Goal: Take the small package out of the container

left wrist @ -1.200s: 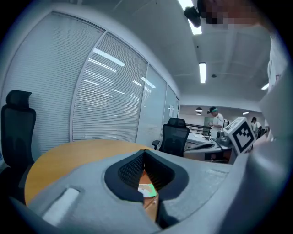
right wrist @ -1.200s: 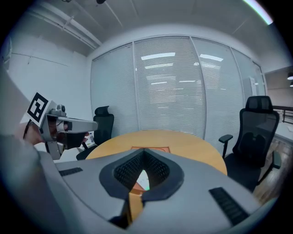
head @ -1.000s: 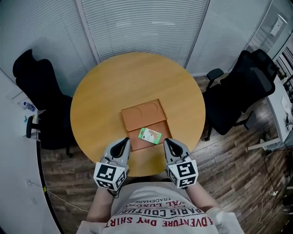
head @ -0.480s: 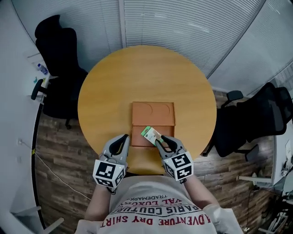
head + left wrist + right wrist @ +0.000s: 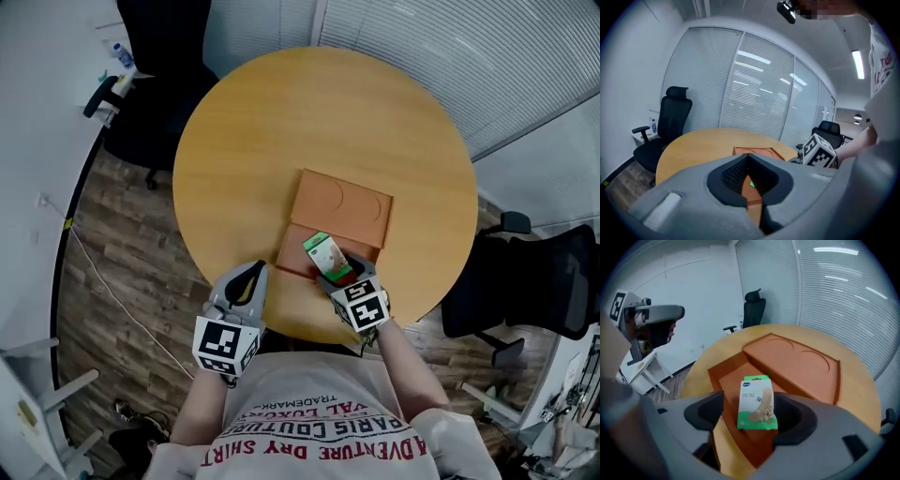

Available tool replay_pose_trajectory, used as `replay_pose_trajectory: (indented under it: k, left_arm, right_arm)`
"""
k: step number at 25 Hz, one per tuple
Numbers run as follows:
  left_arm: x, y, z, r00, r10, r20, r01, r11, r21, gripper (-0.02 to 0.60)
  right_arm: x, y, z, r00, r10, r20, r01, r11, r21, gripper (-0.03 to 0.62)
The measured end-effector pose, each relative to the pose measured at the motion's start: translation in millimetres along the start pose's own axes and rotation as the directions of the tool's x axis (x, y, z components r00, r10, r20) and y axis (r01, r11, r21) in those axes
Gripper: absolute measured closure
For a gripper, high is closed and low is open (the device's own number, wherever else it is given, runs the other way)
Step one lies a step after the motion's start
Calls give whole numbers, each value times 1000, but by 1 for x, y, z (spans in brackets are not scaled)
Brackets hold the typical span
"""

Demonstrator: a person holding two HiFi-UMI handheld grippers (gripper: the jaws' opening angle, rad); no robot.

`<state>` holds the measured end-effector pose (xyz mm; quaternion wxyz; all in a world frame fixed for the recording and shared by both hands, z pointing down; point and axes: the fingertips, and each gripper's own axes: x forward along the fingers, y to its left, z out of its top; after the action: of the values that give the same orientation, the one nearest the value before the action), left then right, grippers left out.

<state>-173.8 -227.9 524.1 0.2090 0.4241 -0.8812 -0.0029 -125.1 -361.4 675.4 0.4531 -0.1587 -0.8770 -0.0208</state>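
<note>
A small green-and-white package lies in the near compartment of an orange-brown container on the round wooden table. My right gripper is down over that compartment. Its jaws have just been opening and now stand open on either side of the package, which rests on the container floor. My left gripper hovers at the table's near edge, left of the container, shut and empty. In the left gripper view its tips meet, with the container beyond.
Black office chairs stand at the far left and at the right of the table. Blinds cover the glass wall behind. The right gripper's marker cube shows in the left gripper view.
My right gripper dropped from near my chest onto the container and went from shut to open, with the package now between its jaws. The left gripper sank slightly and stayed shut.
</note>
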Motion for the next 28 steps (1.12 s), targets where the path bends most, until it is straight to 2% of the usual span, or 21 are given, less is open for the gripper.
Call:
replay_pose_trajectory:
  k: [4,11,16,18,22,25,28]
  left_arm:
    - [4,6,-5,999,43,7,-42,996,-78,571]
    - [-12,30,-20,993,114,-5,-114,986,-125,571]
    - [-14,28,-25,992,124,-16,-125,982,-138,571]
    - [-15,27,-26,992,122,-19,-124,984,-128,571]
    - [-16,23,-28,993,115,-30,-117,987,-114,571]
    - [-15,15,-27,995,95,-38,-98,991,-93,571]
    - [-13,8,-25,995,87,-50,-90,995,-51,571]
  right_arm:
    - [26,-18,-2,998,-1,-57,4,999,51,217]
    - [65,-18,-12,980,-72,-184,72,997,-6,200]
    - [62,-24,-15,981,-97,-167,98,995,-4,201]
    - [63,-23,-12,981,-93,-171,88,995,-38,211]
    - [61,-17,-18,962,-46,-268,5,989,-150,235]
    - [53,-12,-23,957,-8,-291,-43,985,-168,237]
    - [41,-12,-25,955,-10,-297,-55,976,-210,237]
